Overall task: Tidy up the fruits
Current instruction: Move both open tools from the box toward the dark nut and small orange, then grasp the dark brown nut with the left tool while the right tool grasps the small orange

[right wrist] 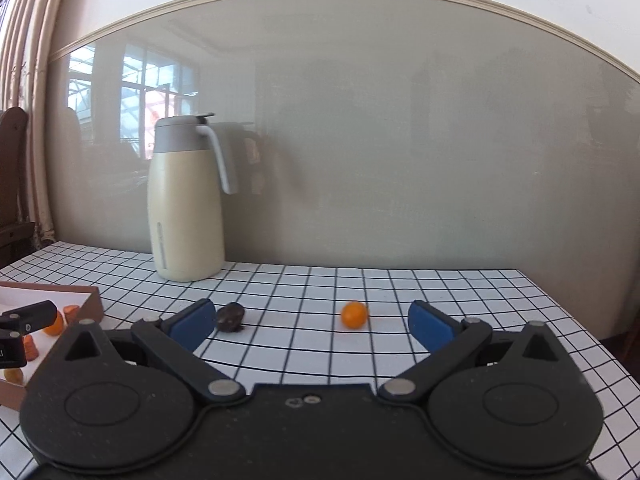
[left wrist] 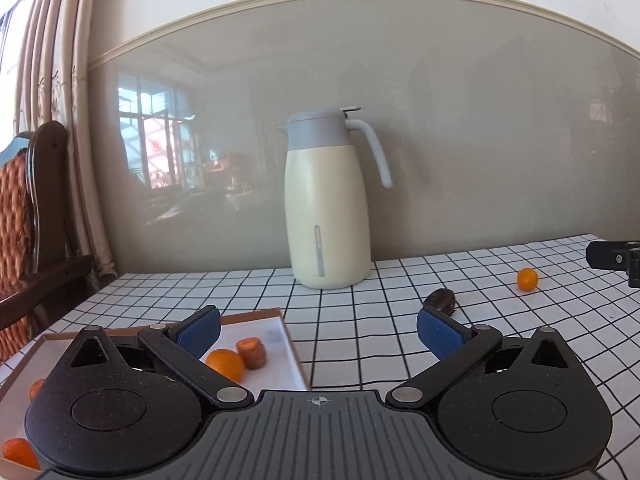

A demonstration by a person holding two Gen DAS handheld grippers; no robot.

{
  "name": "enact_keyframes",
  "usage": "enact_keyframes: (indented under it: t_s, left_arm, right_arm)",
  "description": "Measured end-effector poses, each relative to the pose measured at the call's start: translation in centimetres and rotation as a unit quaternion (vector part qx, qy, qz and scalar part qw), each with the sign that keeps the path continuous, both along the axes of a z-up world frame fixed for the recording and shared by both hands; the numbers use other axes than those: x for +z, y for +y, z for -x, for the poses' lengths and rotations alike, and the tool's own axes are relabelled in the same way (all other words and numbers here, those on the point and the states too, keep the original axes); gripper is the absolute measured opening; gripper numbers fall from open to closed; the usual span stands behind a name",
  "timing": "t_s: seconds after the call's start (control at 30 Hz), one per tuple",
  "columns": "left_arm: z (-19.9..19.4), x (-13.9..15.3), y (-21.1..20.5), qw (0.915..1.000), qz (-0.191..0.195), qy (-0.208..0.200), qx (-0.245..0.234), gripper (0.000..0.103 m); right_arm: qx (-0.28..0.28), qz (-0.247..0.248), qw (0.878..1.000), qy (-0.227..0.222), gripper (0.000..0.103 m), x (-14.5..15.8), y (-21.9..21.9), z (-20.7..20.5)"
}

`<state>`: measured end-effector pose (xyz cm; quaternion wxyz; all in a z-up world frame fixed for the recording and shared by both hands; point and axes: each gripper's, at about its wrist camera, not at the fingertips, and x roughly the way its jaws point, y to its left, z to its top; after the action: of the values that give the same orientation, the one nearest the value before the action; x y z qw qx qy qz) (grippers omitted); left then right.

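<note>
I read both wrist views over the gridded bench [right wrist: 304, 344].

1. Left tongs [left wrist: 319, 334]: jaws stand wide apart, blue pads [left wrist: 199, 330] bare, nothing between them. They hang over the right edge of the tray [left wrist: 294, 354].
2. Right tongs [right wrist: 310, 322]: jaws also wide apart, empty. Their tip enters the left wrist view at the far right edge.
3. Tray: a shallow white box with brown walls, at the left of the bench. Inside it I see an orange fruit [left wrist: 226, 364] touching a carrot piece [left wrist: 252, 352], plus more orange pieces near its left and near corners, partly hidden by the tongs body.
4. Loose items on the bench: a small orange fruit [right wrist: 354, 315] lies between the right tongs' fingers, further out than their tips. A dark fruit [right wrist: 230, 317], possibly a plum or fig since the view is soft, lies just beside the left finger of the right tongs, well apart from the small orange fruit.
5. A cream jug [right wrist: 186, 208] with a grey lid stands upright at the far side against the wall.
</note>
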<state>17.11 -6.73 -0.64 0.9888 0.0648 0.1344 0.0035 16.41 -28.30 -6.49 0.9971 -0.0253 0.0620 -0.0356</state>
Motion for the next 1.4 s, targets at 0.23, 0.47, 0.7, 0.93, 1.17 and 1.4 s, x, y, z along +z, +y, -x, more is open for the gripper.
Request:
enact_keyframes:
  t_s: [0.23, 0.47, 0.7, 0.93, 1.17, 1.4]
  left_arm:
    - [-1.1, -0.2, -2.3, 0.9999, 0.005, 0.002, -0.012, 0.103]
    - [-3.4, -0.7, -4.8, 0.9998, 0.011, 0.005, -0.014, 0.103]
    - [-6.8, -2.1, -7.1, 0.9988, 0.003, 0.042, -0.025, 0.103]
    - [-10.4, -3.5, -8.6, 0.9971, 0.005, 0.067, -0.036, 0.103]
    - [-13.7, -4.3, -10.4, 0.9953, -0.005, 0.084, -0.048, 0.103]
    - [-15.9, -5.5, -11.1, 0.9941, 0.0, 0.1, -0.044, 0.095]
  right_arm:
    - [-0.013, -0.003, 1.0, 0.003, 0.096, -0.5, -1.9, -0.1]
    - [-0.017, 0.015, 1.0, 0.015, 0.084, -1.1, -3.1, -1.1]
    - [-0.022, 0.005, 0.999, 0.025, 0.074, -1.2, -4.4, -4.1]
    - [-0.015, 0.016, 0.998, 0.054, 0.063, -2.1, -4.6, -8.1]
    - [-0.005, 0.02, 0.997, 0.077, 0.06, -2.5, -4.7, -11.5]
    - [0.001, 0.013, 0.995, 0.097, 0.049, -3.0, -5.4, -14.0]
